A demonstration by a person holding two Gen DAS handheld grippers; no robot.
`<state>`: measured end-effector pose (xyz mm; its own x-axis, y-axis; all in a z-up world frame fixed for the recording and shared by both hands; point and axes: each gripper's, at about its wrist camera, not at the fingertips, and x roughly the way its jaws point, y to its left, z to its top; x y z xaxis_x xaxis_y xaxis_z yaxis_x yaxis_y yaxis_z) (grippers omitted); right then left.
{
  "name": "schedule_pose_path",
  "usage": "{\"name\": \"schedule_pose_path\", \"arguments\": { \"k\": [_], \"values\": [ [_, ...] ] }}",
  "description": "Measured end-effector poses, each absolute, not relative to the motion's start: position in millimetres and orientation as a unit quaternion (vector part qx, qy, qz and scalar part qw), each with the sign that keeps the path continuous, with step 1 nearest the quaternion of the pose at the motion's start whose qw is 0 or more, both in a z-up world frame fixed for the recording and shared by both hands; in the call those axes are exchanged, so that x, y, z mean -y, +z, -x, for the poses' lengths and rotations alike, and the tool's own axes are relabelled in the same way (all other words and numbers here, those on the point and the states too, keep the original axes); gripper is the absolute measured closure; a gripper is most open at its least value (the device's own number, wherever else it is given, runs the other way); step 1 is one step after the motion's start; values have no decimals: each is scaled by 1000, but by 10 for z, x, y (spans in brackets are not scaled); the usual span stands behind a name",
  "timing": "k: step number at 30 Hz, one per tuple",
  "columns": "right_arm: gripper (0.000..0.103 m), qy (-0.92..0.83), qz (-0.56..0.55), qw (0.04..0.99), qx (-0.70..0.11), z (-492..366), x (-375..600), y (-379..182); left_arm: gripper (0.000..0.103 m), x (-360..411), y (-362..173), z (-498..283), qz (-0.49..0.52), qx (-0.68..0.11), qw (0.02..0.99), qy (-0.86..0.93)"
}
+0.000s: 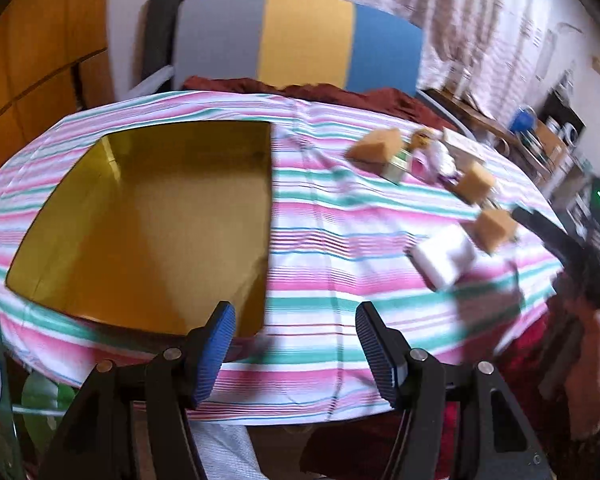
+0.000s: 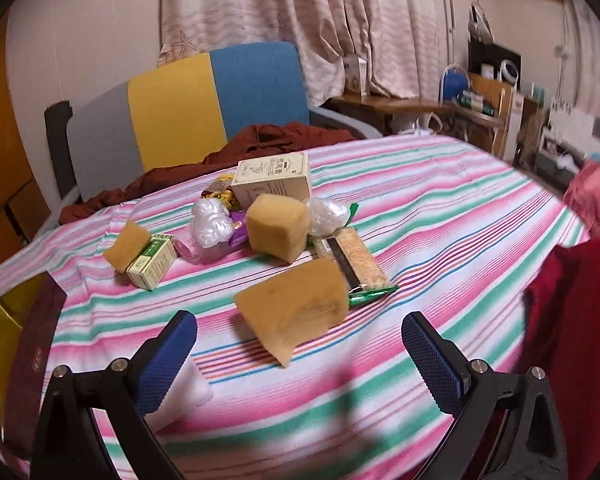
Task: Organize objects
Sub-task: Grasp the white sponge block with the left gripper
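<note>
Both sets of fingers stand apart, empty — centre your right gripper (image 2: pixel 300 356) on the nearest sponge (image 2: pixel 296 312) before closing, then carry it to the box (image 1: pixel 160 220).

An open box (image 1: pixel 148 216) sits on the left side of the striped tablecloth (image 1: pixel 332 216). The small things lie well to its right. There, a flat sponge (image 2: pixel 296 312) lies nearest. A thick sponge (image 2: pixel 278 226) sits behind it, with a snack bar packet (image 2: pixel 354 258) just to its right. A third sponge (image 2: pixel 126 250) leans on a small carton (image 2: pixel 152 264) further left. A bigger carton (image 2: pixel 276 180) stands at the back. A chair (image 2: pixel 188 116) stands behind the table.
</note>
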<state>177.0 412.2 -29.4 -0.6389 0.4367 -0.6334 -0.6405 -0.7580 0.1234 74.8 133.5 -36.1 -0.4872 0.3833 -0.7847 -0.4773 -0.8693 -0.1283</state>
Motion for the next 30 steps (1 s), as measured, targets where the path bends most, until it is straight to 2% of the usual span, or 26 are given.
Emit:
{"name": "schedule_pose_path", "arguments": {
  "k": [7, 9, 10, 13, 15, 17, 21, 28, 29, 30],
  "values": [
    [0, 887, 317, 299, -154, -1445, -4169, -511, 39, -1599, -358, -869, 433, -95, 275, 853],
    [5, 886, 319, 302, -150, -1409, -4184, -574, 39, -1654, -378, -880, 436, -101, 281, 849],
    [12, 886, 319, 301, -149, -1395, -4189, -611, 39, -1688, -385, -880, 437, -103, 284, 847],
    [40, 886, 327, 292, -152, -1366, -4206, -712, 39, -1794, -383, -865, 435, -110, 289, 845],
    [42, 888, 320, 290, -158, -1402, -4195, -731, 39, -1871, -382, -839, 432, -114, 296, 844],
    [48, 891, 313, 286, -163, -1448, -4177, -726, 39, -1954, -390, -795, 433, -116, 310, 839],
    [55, 895, 296, 284, -176, -1538, -4151, -694, 39, -2158, -422, -694, 446, -108, 360, 812],
    [56, 897, 285, 279, -191, -1607, -4138, -781, 37, -2647, -539, -615, 446, -155, 387, 792],
    [57, 897, 286, 279, -190, -1611, -4131, -787, 33, -2715, -543, -617, 442, -161, 395, 789],
    [57, 897, 286, 279, -191, -1613, -4129, -785, 23, -2784, -549, -625, 434, -167, 406, 787]
  ]
}}
